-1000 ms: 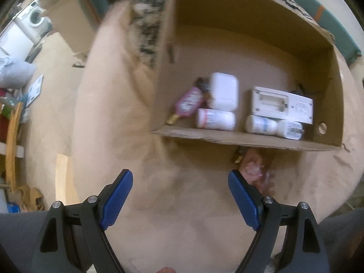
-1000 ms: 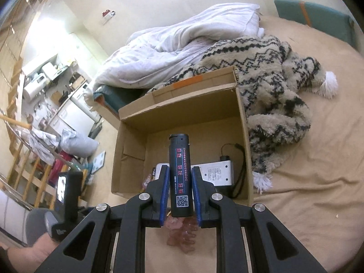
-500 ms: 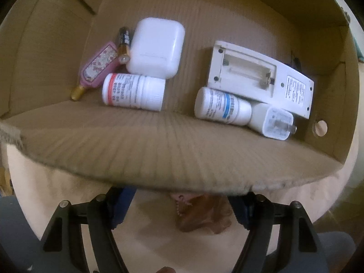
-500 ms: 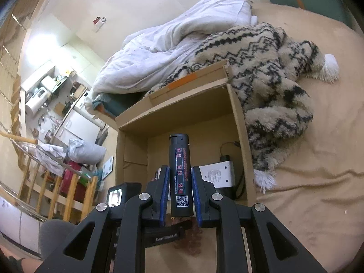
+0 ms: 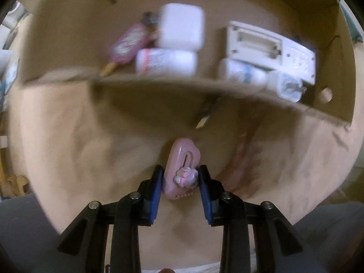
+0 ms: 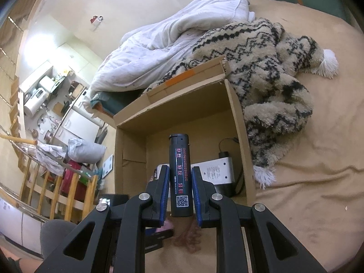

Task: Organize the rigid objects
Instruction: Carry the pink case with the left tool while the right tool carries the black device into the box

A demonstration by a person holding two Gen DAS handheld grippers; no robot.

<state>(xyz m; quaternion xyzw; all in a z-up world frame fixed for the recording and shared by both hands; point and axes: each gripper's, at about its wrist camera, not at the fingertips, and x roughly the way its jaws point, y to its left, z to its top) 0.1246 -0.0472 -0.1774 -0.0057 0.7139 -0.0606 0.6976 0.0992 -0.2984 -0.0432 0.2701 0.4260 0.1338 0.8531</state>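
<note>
Tongs low in the left wrist frame: the left gripper [image 5: 180, 179] has just been closing, and its blue pads now bracket a small pink case [image 5: 182, 166] with a little charm on its face, lying on the tan bedsheet [image 5: 75, 141] at lower centre; the pads look pressed against its sides, so call it clenched on the case. Above it, across the upper half of the frame, sits the cardboard box [image 5: 336, 52] (blurred), holding a white square case [image 5: 182, 26], a white pill bottle [image 5: 166, 61], a pink tube [image 5: 129, 44] and a white flat device [image 5: 273, 45]. Over in the right wrist frame, the right gripper [image 6: 180, 186] is clamped on a black cylinder [image 6: 179, 173] standing upright at lower centre, in front of the open box, with a patterned blanket [image 6: 268, 68] at upper right.
</note>
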